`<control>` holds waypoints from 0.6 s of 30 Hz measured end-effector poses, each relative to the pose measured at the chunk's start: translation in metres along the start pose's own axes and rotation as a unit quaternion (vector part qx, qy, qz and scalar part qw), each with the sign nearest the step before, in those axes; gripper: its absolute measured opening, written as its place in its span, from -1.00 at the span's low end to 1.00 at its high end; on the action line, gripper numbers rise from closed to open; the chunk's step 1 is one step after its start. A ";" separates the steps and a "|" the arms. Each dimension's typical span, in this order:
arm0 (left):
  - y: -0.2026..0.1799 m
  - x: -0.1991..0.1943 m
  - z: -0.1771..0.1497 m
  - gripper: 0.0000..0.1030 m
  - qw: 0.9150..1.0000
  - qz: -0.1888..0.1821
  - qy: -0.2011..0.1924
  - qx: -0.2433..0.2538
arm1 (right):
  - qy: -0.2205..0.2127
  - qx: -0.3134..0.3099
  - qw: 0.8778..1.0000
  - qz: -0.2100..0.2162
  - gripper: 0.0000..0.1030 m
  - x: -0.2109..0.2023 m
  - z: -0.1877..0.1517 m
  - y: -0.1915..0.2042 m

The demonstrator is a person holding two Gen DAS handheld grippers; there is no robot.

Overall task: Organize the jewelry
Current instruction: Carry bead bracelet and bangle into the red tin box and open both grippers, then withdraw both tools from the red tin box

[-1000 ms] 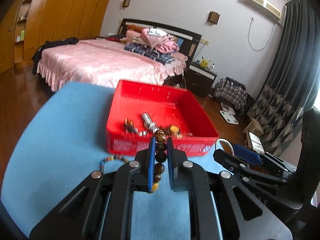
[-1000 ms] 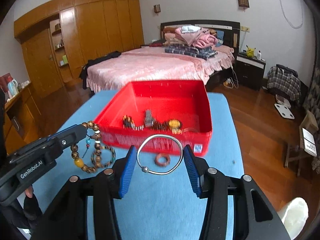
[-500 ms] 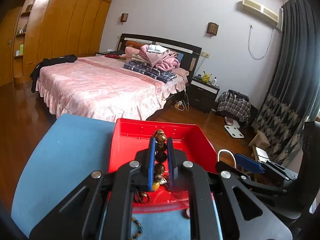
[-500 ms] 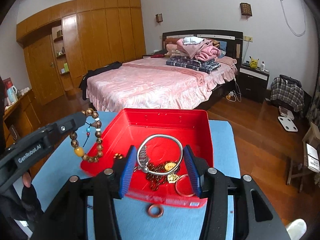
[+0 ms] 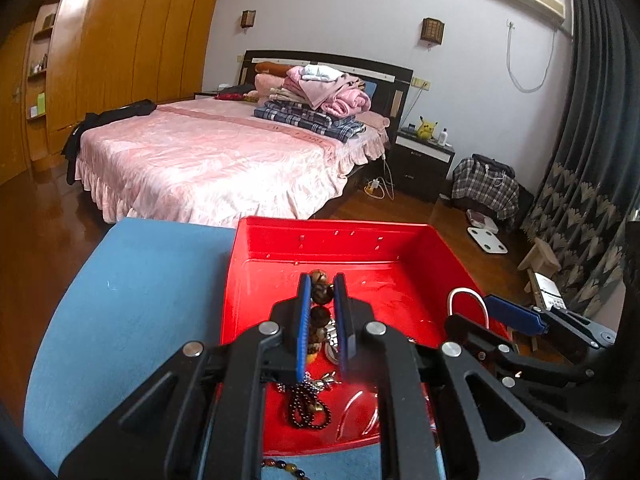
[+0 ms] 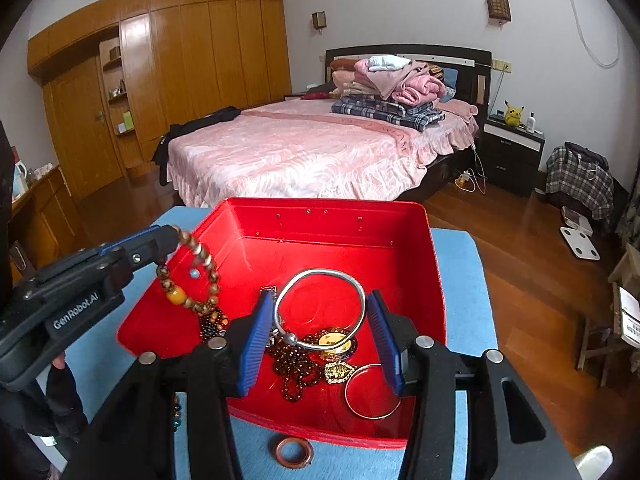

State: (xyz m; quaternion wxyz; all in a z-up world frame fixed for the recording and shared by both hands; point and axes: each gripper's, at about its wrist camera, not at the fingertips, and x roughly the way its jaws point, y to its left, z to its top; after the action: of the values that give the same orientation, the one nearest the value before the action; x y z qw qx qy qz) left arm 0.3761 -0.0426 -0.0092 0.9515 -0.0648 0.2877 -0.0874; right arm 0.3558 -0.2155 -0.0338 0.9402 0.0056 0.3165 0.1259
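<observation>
Left wrist view: left gripper (image 5: pixel 322 286) over the red tray (image 5: pixel 332 236), fingers closed on a string of brown wooden beads (image 5: pixel 320 294) that runs down between the blue pads. Below, on the tray floor, a dark bead bracelet (image 5: pixel 309 410) and a thin clear bangle (image 5: pixel 360 408). A multicoloured bead strand (image 5: pixel 282 467) lies on the blue table cover (image 5: pixel 120 304) just outside the tray's near wall. At right, the right gripper (image 5: pixel 492 316) with a silver bangle (image 5: pixel 466 304) showing at its tip.

Right wrist view: right gripper (image 6: pixel 320 316) clamped on the silver bangle (image 6: pixel 320 308), pads pressing its two sides; bangle held above the tray (image 6: pixel 400 220) interior. Under it, a heap of dark beads (image 6: pixel 296 364), gold pendants (image 6: pixel 338 356), the clear bangle (image 6: pixel 372 392). Copper-coloured ring (image 6: pixel 294 451) on the cover in front of the tray. Left gripper (image 6: pixel 160 240) enters from the left; the wooden beads (image 6: pixel 200 276) hang from it over the tray's left part, lower end touching the jewelry there.
</observation>
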 end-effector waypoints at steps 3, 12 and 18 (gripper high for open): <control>0.004 0.007 -0.002 -0.77 1.000 0.005 0.010 0.003 | 0.002 -0.002 1.000 -0.019 0.03 0.004 0.000 -0.002; 0.017 -0.015 -0.010 0.30 1.000 0.030 0.000 0.003 | -0.037 0.002 0.998 -0.044 0.76 -0.026 -0.012 -0.003; 0.021 -0.054 -0.030 0.66 0.999 0.040 -0.001 -0.001 | -0.044 0.022 0.998 -0.037 0.84 -0.053 -0.035 0.004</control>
State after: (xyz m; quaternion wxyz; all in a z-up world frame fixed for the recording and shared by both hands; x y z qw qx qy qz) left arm 0.3180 -0.0137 -0.0081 0.9544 -0.0545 0.2894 -0.0484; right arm 0.2930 -0.2269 -0.0297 0.9568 0.0205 0.2778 0.0838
